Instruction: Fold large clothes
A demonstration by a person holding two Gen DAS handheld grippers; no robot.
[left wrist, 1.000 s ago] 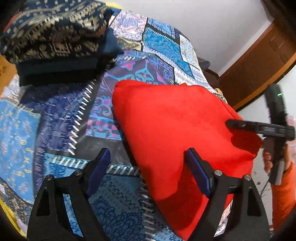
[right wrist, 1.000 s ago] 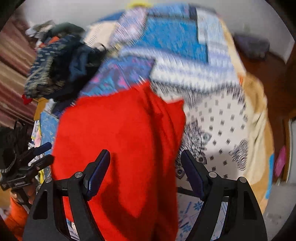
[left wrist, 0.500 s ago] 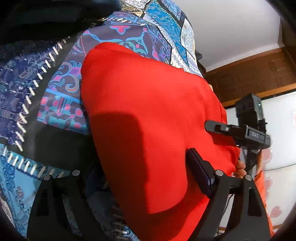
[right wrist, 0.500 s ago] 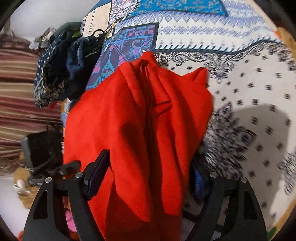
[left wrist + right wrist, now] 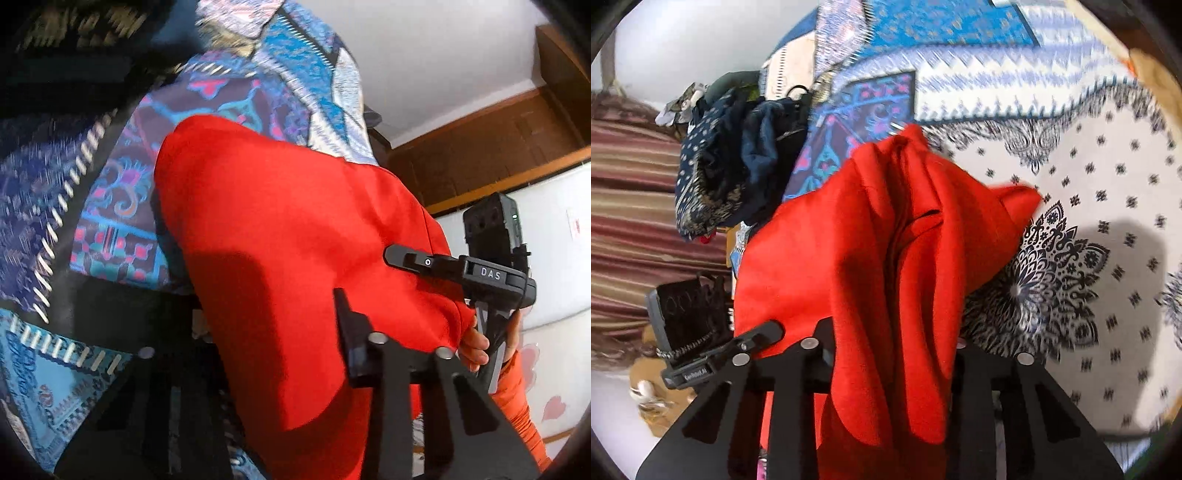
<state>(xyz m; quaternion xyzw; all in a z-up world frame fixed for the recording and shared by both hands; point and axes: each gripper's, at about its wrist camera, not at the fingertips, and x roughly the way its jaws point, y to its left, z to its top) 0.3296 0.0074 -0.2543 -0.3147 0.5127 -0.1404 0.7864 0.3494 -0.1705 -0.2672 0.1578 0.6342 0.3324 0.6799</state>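
A large red garment (image 5: 288,229) lies folded on the patterned bedspread (image 5: 110,206). My left gripper (image 5: 273,332) is shut on the garment's near edge, with cloth bunched between its jaws. In the right wrist view the red garment (image 5: 886,258) hangs in thick folds, and my right gripper (image 5: 890,354) is shut on its near edge. The right gripper also shows in the left wrist view (image 5: 461,269) at the garment's right edge. The left gripper shows in the right wrist view (image 5: 720,354) at the garment's left side.
A pile of dark patterned clothes (image 5: 731,166) sits on the bed at the far left. The blue and white bedspread (image 5: 1108,177) stretches to the right. A striped curtain (image 5: 628,221) is at the left. A wooden door frame (image 5: 498,147) and white wall stand beyond the bed.
Both grippers were open a second ago; they moved down onto the garment's near edge and closed on it. The garment's edge now lifts and bunches into folds.
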